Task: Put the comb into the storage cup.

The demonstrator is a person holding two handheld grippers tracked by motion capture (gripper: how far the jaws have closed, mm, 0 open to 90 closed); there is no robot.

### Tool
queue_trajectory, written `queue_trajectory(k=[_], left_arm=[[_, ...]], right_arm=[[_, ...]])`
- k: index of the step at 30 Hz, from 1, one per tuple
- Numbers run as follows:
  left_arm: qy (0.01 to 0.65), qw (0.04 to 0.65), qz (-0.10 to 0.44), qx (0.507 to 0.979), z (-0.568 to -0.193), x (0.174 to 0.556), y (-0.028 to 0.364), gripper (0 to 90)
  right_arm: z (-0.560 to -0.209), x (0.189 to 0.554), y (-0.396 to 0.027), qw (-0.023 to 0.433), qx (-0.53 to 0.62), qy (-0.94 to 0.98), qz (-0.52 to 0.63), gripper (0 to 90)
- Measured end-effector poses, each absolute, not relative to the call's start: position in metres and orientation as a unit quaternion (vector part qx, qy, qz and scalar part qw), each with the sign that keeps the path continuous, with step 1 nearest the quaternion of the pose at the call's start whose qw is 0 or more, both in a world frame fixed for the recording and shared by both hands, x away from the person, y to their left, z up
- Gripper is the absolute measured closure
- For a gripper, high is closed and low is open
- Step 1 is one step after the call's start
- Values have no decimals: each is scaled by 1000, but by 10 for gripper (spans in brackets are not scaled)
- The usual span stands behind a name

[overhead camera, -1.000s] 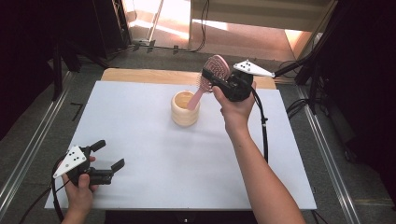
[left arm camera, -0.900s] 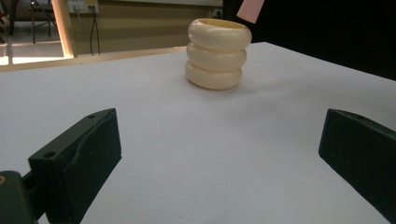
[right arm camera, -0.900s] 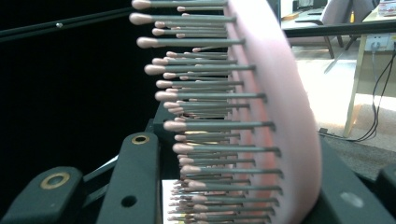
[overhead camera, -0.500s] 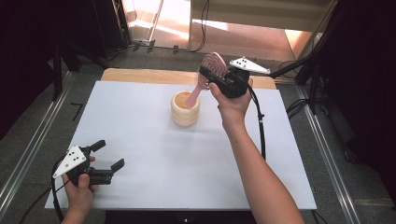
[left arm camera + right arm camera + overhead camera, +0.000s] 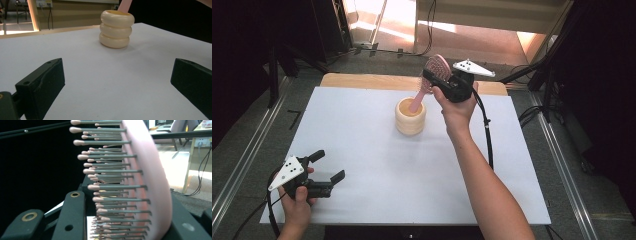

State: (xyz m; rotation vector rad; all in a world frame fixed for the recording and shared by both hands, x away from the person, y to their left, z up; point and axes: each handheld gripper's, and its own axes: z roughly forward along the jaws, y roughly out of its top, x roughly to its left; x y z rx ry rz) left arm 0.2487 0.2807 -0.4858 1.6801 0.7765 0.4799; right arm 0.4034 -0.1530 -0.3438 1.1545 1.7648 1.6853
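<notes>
A cream ringed cup [image 5: 410,117] stands upright on the white table top [image 5: 362,145], a little behind its middle. My right gripper [image 5: 432,80] hovers above and to the right of the cup, shut on the head of a pink hairbrush [image 5: 438,67]. The brush slants down to the left, and the end of its handle sits in the cup's mouth. In the right gripper view the bristles of the brush [image 5: 147,177] stand between the jaws. My left gripper [image 5: 329,165] rests open near the front left corner with nothing between its fingers, facing the cup [image 5: 116,28].
A wooden strip [image 5: 362,80] runs along the table's far edge. Metal rails [image 5: 242,165] flank both sides, and a black cable [image 5: 487,135] trails from the right gripper beside the forearm. Bare white surface lies between the left gripper and the cup.
The right hand has shifted slightly to the left with the brush, and the handle end sits more inside the cup's mouth. The left gripper has not moved.
</notes>
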Motion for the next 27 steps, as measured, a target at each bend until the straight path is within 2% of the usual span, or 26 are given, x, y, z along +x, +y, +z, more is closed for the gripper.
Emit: queue_trajectory(k=[27], left_arm=[[332, 579, 205, 715, -485, 249, 282, 0]], right_arm=[[-362, 416, -142, 220, 424, 644, 597, 596]])
